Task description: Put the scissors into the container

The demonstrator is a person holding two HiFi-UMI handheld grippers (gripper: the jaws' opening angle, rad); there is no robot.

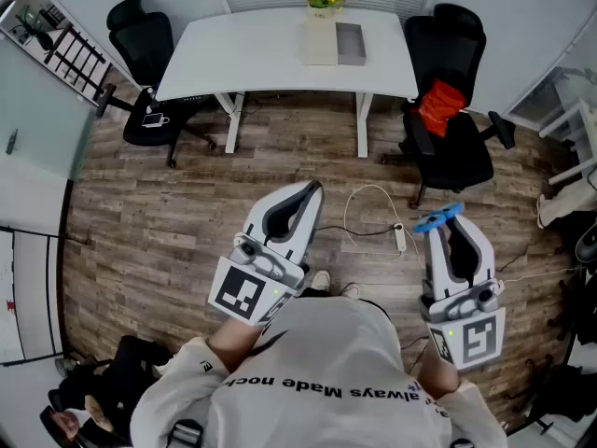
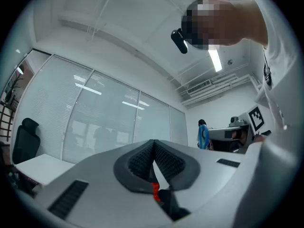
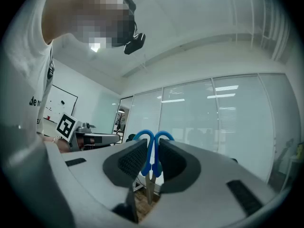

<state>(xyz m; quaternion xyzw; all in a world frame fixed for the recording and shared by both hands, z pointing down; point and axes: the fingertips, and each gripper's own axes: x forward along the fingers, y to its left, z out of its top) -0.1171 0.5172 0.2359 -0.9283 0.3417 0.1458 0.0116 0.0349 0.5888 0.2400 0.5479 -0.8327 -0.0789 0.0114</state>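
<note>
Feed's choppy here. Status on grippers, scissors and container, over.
Left gripper shut, empty. Right gripper shut on scissors, handles forward. Container far off on white table. Cable on floor between.

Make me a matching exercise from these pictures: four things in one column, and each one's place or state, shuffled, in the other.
Things:
1. scissors
2. container
3. red item
4. left gripper

Places or states:
A. lying on a black chair
B. jaws together, nothing held
C. clamped in the right gripper
D. on the white table

Pairs: 1-C, 2-D, 3-A, 4-B
</note>
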